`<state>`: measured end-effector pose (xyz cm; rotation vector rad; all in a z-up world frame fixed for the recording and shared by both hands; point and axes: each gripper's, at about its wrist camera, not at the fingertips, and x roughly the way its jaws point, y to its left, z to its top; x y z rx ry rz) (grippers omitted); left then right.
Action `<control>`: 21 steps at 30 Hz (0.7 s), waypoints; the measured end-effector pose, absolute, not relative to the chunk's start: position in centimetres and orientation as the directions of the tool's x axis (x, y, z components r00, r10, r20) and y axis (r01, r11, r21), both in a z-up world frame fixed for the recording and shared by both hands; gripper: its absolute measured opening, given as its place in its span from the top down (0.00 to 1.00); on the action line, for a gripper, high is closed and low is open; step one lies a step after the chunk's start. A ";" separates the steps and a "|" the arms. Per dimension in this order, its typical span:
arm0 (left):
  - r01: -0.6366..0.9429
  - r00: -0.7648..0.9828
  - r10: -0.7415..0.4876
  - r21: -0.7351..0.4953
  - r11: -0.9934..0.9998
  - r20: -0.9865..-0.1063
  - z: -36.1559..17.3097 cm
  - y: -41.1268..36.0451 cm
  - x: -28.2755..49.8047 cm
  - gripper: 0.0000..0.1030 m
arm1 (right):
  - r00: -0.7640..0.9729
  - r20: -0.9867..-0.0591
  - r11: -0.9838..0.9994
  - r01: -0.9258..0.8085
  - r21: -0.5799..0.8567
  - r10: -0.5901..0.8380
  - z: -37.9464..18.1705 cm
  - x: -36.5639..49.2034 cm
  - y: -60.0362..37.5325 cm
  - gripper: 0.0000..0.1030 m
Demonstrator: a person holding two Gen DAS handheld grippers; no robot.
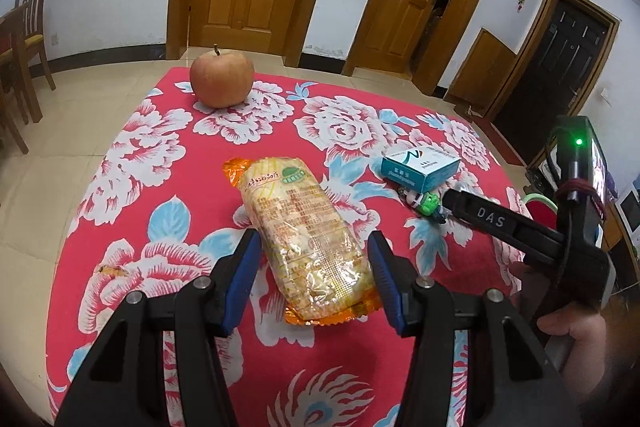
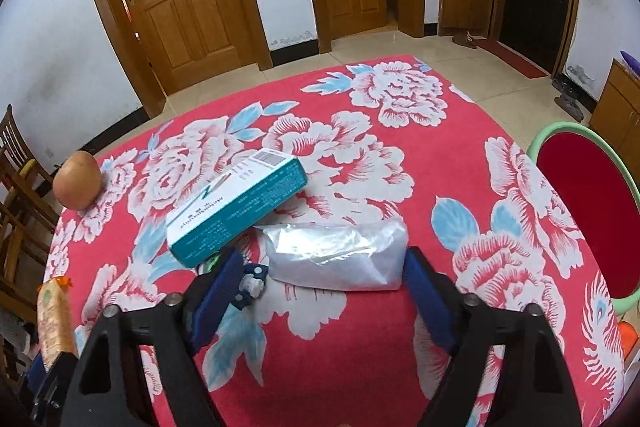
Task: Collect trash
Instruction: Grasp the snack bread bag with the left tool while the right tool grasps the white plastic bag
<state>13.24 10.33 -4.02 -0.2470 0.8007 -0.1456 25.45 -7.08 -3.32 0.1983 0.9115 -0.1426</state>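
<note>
1. I see a matt printed cloth [image 1: 132, 163] covering the table, soft-looking, red with white flowers.
2. Near my left gripper lies a snack pack [image 1: 304, 239] in glossy, crinkled clear plastic film.
3. The teal box [image 2: 236, 207] looks like smooth printed cardboard.
4. The silvery bag [image 2: 340, 255] shines like thin plastic.
5. At the far edge, the apple [image 1: 222, 79] has dull, smooth skin.
6. My gripper pads [image 1: 242, 279] look like ribbed blue rubber.

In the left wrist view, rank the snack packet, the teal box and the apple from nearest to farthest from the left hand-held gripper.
1. Snack packet: between the fingers of the left hand-held gripper, centre of the cloth.
2. Teal box: farther back, to the right.
3. Apple: at the table's far edge, left of centre.
</note>
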 end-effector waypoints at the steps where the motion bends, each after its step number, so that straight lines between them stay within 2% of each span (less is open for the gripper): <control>1: 0.035 0.686 -0.223 -0.274 0.961 -0.692 -4.1 10.3 13.3 0.46 | 0.606 -0.794 0.973 0.209 0.096 -0.052 -3.4 25.4 -7.1 0.33; 21: 0.067 0.687 -0.227 -0.251 0.966 -0.690 -2.1 8.5 11.6 0.46 | 0.661 -0.744 0.960 0.135 0.244 0.097 -0.2 18.7 -9.8 0.35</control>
